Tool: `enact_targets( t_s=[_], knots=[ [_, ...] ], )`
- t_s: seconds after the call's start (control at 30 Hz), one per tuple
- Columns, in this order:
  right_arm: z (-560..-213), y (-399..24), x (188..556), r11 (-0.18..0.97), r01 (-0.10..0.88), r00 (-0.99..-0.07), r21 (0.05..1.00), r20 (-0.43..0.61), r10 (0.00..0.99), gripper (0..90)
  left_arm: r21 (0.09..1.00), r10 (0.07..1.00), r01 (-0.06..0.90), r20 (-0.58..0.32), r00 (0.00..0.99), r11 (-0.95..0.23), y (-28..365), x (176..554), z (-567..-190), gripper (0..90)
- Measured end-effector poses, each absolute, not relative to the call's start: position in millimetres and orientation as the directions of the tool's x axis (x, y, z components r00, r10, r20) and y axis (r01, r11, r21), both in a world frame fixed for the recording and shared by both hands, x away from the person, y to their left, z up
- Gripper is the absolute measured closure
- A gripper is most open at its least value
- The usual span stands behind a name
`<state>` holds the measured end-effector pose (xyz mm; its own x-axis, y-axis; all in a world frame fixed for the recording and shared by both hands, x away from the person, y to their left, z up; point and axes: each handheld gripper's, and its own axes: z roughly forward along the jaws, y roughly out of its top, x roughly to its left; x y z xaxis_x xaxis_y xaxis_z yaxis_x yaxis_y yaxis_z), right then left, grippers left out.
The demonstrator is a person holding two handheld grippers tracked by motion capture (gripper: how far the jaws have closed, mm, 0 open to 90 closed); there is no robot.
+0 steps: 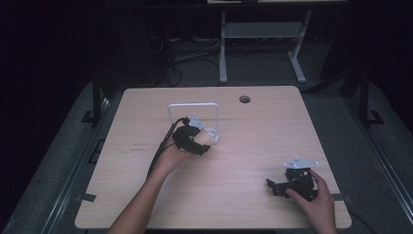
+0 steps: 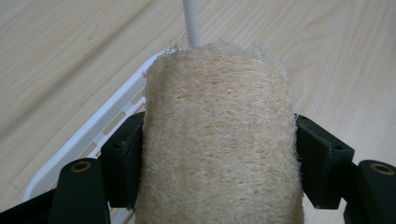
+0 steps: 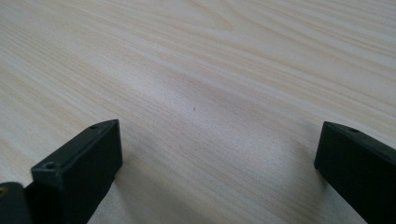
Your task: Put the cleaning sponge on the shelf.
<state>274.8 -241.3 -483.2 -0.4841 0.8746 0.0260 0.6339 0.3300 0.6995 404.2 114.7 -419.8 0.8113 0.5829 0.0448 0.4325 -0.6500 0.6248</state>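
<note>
We count one loofah sponge [image 2: 217,140], a pale fibrous roll. We count one white rack [image 1: 195,117] with a wire frame, standing on one wooden bench [image 1: 243,195]. That bench has one round cable hole [image 1: 245,99]. We count two claws: the left claw [image 1: 202,141] and the right claw [image 1: 272,186]. We also count two hands, one on each claw, and one further desk frame [image 1: 263,34] behind the bench.

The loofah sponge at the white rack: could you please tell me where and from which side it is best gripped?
Grip the loofah sponge across its long flat sides at mid-length, coming from its near end, as the left gripper does; the soft fibrous body gives evenly there, clear of the white rack.
</note>
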Motion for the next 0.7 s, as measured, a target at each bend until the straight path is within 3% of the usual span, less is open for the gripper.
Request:
enact_targets(
  t_s=[0.7],
  knots=[
    [-483, -241, 275, 0.330, 0.634, -0.484, 0.700, 0.026, 0.875, 0.7, 0.595, 0.617, 0.463, 0.073, 0.783, -0.657, 107, 429, -433, 27.8]
  ],
)
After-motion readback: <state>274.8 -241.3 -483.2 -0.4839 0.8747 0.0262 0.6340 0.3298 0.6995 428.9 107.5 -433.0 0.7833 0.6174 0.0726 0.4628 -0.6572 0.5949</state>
